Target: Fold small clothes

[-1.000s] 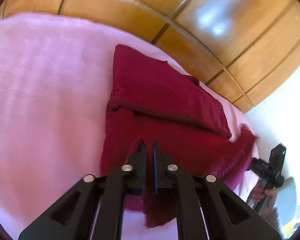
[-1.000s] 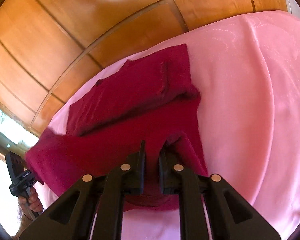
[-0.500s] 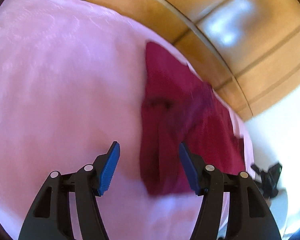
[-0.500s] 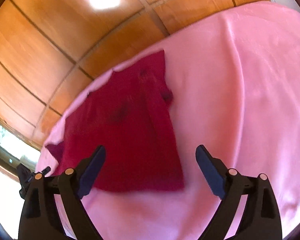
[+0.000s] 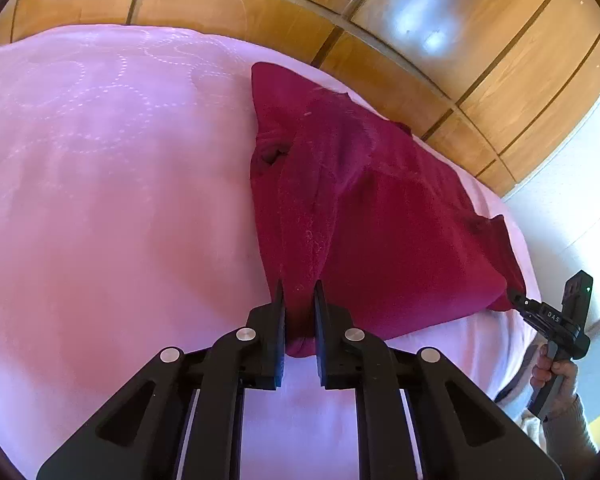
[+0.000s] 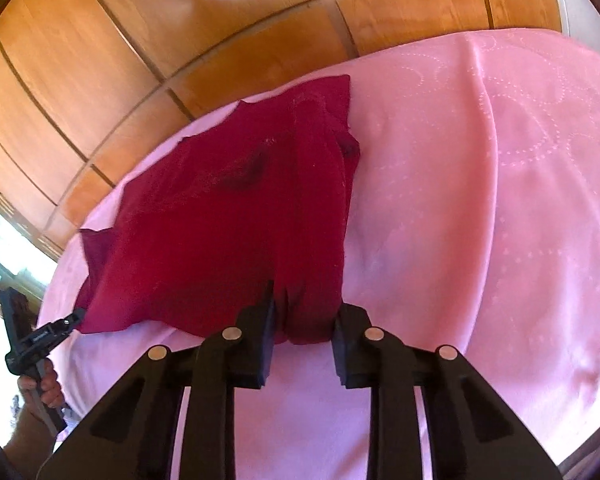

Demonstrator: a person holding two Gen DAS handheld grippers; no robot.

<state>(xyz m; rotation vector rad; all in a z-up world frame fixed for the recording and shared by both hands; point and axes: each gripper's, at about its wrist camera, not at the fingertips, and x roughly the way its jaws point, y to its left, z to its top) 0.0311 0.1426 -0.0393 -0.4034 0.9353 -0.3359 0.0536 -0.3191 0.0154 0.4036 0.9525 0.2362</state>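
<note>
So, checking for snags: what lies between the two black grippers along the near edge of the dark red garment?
Only dark red garment hem on pink bedspread, shown in both wrist views.

"What carried everything?"

"A bed under a pink cover, stitched with rings of dotted lines. A long crease ran down the cover in the right wrist view."

"And what lay on it?"

"One dark red garment, set toward the far edge, close to the wooden panelled wall. It lay folded over on itself, the layers bunched and rumpled along one side, with a small dark hollow in the folds."

"Flat all over?"

"No. Its near edge was lifted at two corners; the rest lay on the cover. Nothing else on the bed showed."
</note>
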